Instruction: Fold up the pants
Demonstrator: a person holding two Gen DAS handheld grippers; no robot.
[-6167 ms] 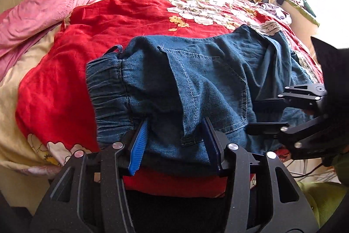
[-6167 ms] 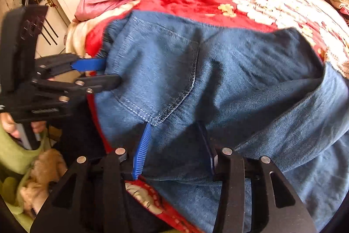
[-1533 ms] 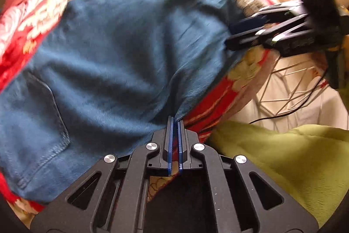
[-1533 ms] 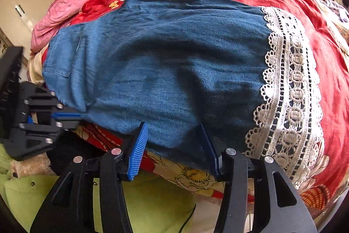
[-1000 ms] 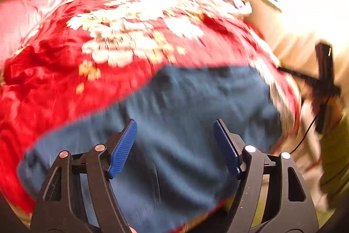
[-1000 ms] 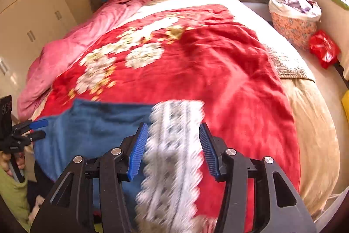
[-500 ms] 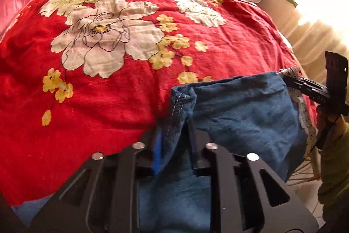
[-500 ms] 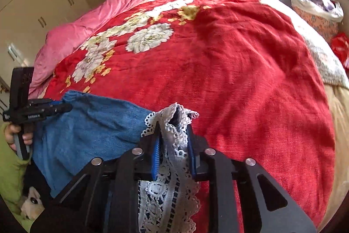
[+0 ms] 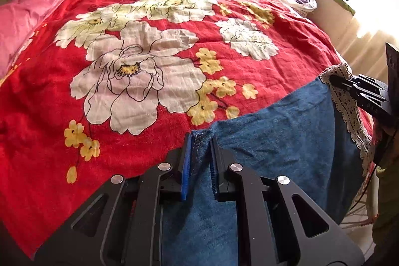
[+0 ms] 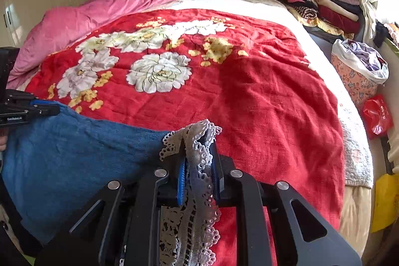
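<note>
The blue denim pants [image 9: 279, 141] with a white lace hem [image 9: 346, 101] hang stretched between my two grippers at the near edge of the bed. My left gripper [image 9: 200, 141] is shut on a stitched denim edge of the pants. My right gripper [image 10: 198, 143] is shut on the lace hem [image 10: 197, 138] of the pants [image 10: 74, 151]. In the left wrist view the right gripper [image 9: 349, 84] shows at the right, clamped on the lace. In the right wrist view the left gripper [image 10: 49, 109] shows at the left, on the denim corner.
A red floral blanket [image 9: 139, 61] covers the bed. A pink duvet [image 10: 99, 14] lies along its far left. Stacked folded clothes [image 10: 321, 1] sit at the far right. A lined laundry basket [image 10: 359, 69] and a red bag [image 10: 376, 114] stand beside the bed.
Both grippers, open a second ago, have shut on the pants' edges: left on the denim, right on the lace hem. Since half a second ago both have risen slightly with the cloth.
</note>
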